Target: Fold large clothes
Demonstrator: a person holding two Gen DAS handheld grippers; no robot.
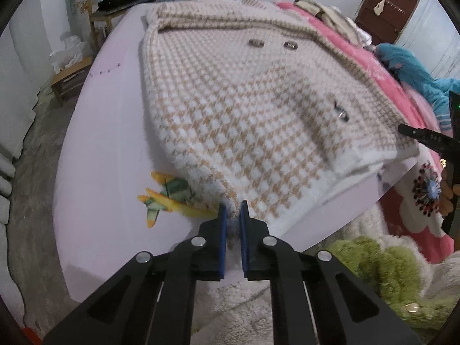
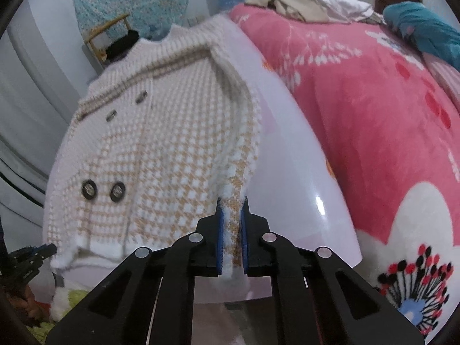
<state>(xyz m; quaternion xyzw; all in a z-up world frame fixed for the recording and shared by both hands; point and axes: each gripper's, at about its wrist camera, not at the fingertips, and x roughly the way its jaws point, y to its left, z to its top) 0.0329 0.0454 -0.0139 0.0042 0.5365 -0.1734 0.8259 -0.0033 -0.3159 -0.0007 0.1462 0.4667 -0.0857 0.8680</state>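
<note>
The left gripper (image 1: 233,212) sits at the near left hem corner of the houndstooth cardigan (image 1: 230,100); its blue pads stand narrowly apart with white fuzzy fabric between them, pinching that corner. A yellow-green toy plane (image 1: 169,201) lies just left of this gripper on the pale worktop (image 1: 109,120). The cardigan lies spread on the worktop, buttons (image 2: 102,191) facing up, collar at the far end. The right gripper (image 2: 232,215) is clamped on the cardigan's near right edge, a strip of knit running between its pads. A pink floral blanket (image 2: 359,109) lies right of the worktop.
</note>
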